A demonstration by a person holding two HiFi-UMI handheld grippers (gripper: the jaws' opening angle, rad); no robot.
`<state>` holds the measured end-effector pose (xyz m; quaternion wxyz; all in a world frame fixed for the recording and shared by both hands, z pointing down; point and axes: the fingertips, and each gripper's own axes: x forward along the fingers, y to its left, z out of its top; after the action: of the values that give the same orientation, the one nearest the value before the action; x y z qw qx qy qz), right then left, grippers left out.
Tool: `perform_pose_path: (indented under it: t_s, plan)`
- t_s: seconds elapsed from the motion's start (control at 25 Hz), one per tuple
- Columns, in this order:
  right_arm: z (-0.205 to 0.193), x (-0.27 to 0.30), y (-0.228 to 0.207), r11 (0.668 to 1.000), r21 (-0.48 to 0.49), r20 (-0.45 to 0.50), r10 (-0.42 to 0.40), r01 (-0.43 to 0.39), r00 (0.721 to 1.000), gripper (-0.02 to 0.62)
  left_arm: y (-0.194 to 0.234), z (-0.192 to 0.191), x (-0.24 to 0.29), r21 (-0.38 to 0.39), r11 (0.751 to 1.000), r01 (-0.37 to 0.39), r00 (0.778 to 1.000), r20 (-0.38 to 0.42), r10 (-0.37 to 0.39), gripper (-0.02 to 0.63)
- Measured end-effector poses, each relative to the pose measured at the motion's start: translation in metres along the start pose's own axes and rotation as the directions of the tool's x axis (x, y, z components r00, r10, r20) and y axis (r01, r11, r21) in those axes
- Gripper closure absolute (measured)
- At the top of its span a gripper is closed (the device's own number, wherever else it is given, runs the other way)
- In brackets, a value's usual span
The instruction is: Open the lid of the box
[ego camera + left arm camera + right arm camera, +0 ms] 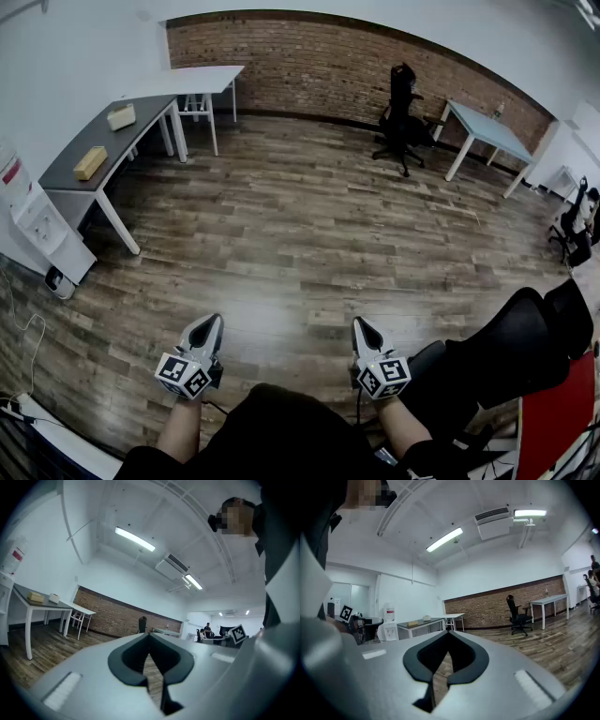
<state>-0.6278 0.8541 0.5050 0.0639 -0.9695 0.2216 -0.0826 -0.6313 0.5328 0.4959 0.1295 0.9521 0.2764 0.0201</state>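
Note:
A tan box point(91, 162) and a smaller white box point(121, 116) rest on the grey table point(70, 173) far off at the left; the left gripper view also shows the tan box point(35, 597) and the white box point(55, 598). Both grippers hang low over the wooden floor, close to the person's lap and far from the table. My left gripper point(207, 325) is shut, its tips point(150, 633) meeting with nothing between them. My right gripper point(364, 326) is shut and empty too, its tips point(449, 633) touching.
A white table point(202, 80) adjoins the grey one. A water dispenser point(33, 220) stands at the left wall. A black office chair point(401, 117) and a light blue table point(487, 131) stand by the brick wall. Another black chair point(511, 347) is close at my right. Cables point(23, 337) lie lower left.

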Motion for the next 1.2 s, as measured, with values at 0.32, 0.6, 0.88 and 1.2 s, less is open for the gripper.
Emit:
perform_pose_path:
  t_s: [0.32, 0.6, 0.88, 1.2]
  plan:
    - [-0.006, 0.007, 0.007, 1.000, 0.004, -0.018, -0.002, 0.002, 1.000, 0.594, 0.007, 0.001, -0.004, -0.023, 1.000, -0.006, 1.000, -0.003, 0.006, 0.606]
    - [-0.019, 0.004, 0.039, 1.000, 0.028, -0.056, 0.012, -0.011, 0.998, 0.594, 0.011, -0.006, -0.023, -0.040, 0.999, 0.014, 1.000, -0.022, -0.015, 0.606]
    - [-0.025, 0.003, 0.068, 0.998, 0.069, -0.053, 0.006, -0.003, 0.999, 0.593, 0.020, -0.019, -0.047, -0.082, 0.996, 0.035, 0.997, -0.063, -0.040, 0.606]
    - [-0.014, 0.033, 0.059, 0.995, 0.095, -0.023, -0.012, 0.014, 1.000, 0.592, 0.052, -0.010, -0.035, -0.061, 0.998, 0.004, 0.999, -0.052, -0.007, 0.606]
